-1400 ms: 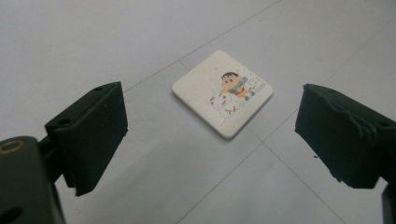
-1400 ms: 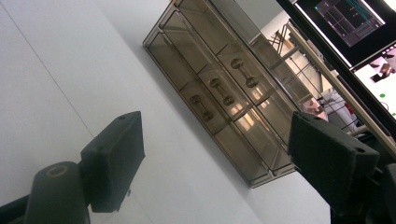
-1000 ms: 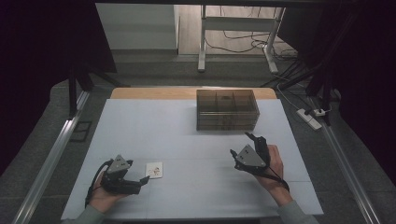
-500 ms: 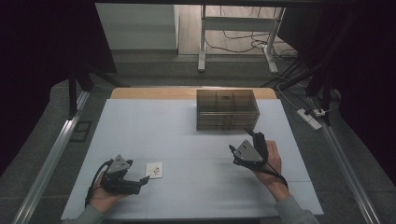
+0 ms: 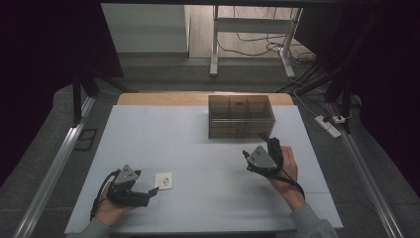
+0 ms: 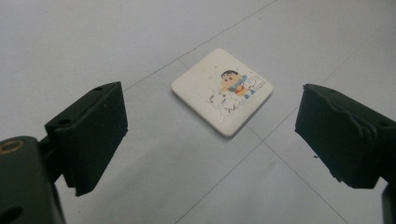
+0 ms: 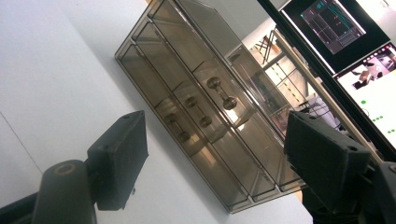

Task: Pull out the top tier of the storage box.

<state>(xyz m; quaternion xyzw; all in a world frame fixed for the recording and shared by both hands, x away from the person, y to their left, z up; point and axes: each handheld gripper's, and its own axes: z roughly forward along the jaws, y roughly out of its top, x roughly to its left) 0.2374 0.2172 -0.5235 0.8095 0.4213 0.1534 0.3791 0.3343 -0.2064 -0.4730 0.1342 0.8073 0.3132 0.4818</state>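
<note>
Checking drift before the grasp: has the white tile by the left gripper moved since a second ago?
No. The white tile lies at the same spot against the table seam lines, just beyond the left gripper.

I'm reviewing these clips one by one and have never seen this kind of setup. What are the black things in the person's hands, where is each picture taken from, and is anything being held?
A person sits at a table covered in white and holds a hand-operated two-jaw gripper in each hand; there is no robot arm. The high view looks down from above the person's side. The left gripper points at a small white tile with a cartoon figure printed on it, lying flat on the table. The right gripper points toward a smoky transparent drawer box with round knobs.

The other two pictures come from cameras riding on the grippers, looking out between their black jaws. The left gripper view shows the tile ahead of open jaws, untouched. The right gripper view shows the drawer box farther off, jaws also open. Nothing is held.
</note>
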